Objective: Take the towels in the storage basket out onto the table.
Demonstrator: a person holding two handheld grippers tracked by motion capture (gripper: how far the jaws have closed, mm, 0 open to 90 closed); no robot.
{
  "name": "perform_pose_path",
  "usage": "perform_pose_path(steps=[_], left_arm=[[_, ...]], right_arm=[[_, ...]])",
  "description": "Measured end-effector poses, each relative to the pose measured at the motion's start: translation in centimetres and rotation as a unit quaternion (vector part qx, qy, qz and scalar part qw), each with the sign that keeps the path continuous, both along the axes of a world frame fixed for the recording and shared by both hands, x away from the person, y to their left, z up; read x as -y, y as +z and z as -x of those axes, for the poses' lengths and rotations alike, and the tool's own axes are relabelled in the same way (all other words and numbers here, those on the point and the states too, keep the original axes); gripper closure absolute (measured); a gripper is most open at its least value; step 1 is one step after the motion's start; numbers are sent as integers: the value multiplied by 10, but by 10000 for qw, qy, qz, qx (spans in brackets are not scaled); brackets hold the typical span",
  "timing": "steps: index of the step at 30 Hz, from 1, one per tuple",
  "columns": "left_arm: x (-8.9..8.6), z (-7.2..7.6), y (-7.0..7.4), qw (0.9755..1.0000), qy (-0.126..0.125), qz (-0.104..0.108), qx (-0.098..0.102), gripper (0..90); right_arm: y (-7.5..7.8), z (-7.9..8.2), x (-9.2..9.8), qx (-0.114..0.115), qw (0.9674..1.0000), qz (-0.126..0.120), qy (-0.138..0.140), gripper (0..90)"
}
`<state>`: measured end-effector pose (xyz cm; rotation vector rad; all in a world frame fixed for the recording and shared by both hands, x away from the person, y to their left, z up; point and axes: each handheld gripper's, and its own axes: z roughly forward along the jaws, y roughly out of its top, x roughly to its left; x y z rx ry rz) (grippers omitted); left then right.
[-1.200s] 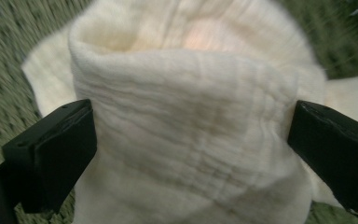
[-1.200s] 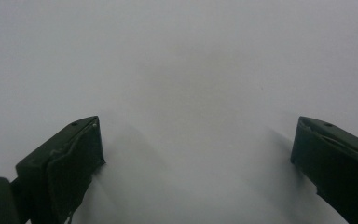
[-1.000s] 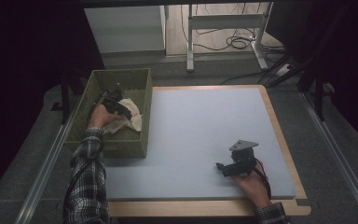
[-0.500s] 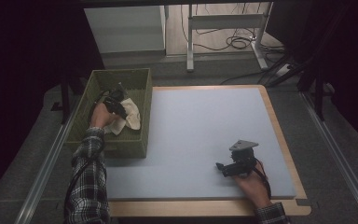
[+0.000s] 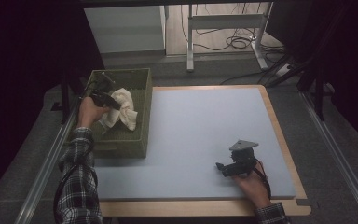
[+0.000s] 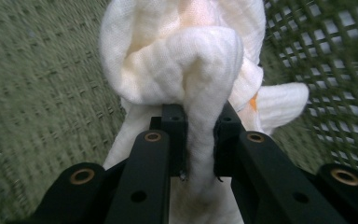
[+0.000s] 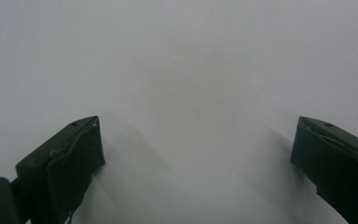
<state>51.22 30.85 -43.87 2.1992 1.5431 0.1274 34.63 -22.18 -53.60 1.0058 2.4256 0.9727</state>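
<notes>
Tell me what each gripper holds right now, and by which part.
The left gripper is shut on the cream cloth, pinching a bunched fold of it above the green basket. The right gripper holds nothing; its jaws stand open over the table.

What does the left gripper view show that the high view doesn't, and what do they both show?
The left gripper view alone shows the black pads pinching a fold of the cream waffle-weave cloth.

The high view alone shows the pale blue table mat, the right gripper resting on it, the left gripper from outside, and the person's plaid sleeve.

Both show the cloth and the green mesh basket, with the cloth lifted above the basket's floor.
</notes>
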Motion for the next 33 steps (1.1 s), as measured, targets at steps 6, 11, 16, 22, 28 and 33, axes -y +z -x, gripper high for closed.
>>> perform_pose_path(steps=[6, 11, 16, 22, 28, 33], left_arm=[[-5, 13, 22, 9998, -77, 2, 164, 796], [-6, 24, 44, 9996, -175, 5, 237, 791], [-4, 31, 59, 9993, -242, -8, 286, 790], [4, 42, 86, 9981, -446, 2, 414, 787], [14, 48, 104, 9969, -612, 69, 484, 784], [31, 50, 118, 9957, -754, 121, 523, 782]], right_arm=[[0, 0, 0, -1, 10000, 2, -1, 24], [0, 0, 0, 0, 10000, 3, -1, 23], [0, 0, 0, 1, 10000, 2, 0, 24], [0, 0, 0, -2, 10000, 0, -4, 24], [0, 0, 0, -6, 10000, -12, -10, 24], [0, 0, 0, -8, 10000, -18, -19, 24]])
